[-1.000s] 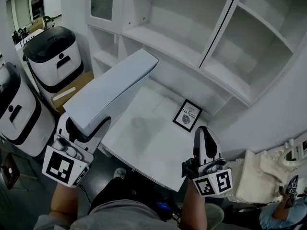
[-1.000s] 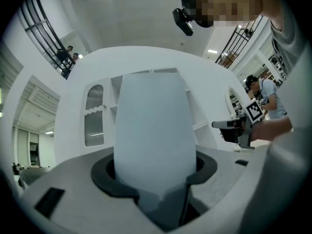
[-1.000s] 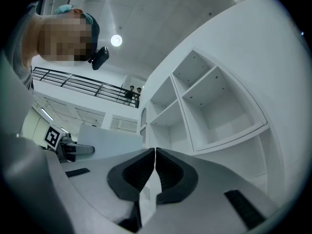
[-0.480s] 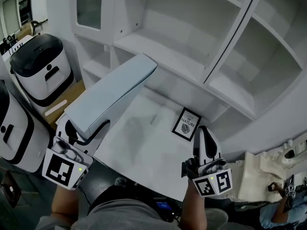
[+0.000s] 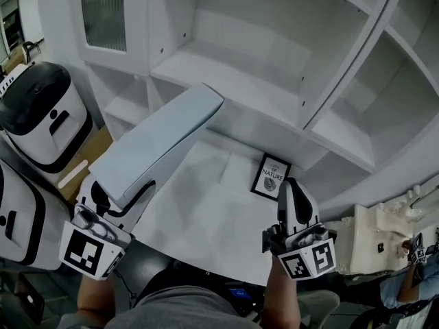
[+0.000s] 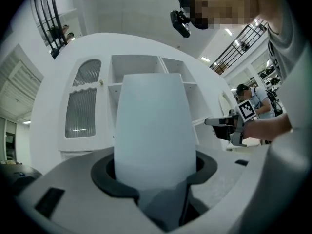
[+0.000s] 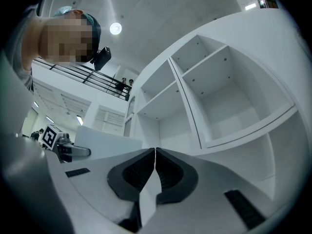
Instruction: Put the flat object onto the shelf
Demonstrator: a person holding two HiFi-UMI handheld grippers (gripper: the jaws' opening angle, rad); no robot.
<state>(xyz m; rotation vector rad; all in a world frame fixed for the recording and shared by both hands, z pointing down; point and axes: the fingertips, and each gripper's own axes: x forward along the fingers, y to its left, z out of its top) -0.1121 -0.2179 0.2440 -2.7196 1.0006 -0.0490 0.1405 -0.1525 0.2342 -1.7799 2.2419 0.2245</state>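
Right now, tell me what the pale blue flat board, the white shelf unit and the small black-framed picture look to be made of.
Pale blue flat board: likely smooth matte plastic or painted wood; rounded edges, no grain.
White shelf unit: painted wood or laminate, satin; flat panels with small peg holes.
Small black-framed picture: dark frame, likely plastic or wood; printed paper inside.

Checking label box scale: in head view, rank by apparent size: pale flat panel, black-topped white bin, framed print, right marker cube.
1. flat panel
2. white bin
3. framed print and right marker cube: these look alike, and the cube is nearer the camera, so unranked.
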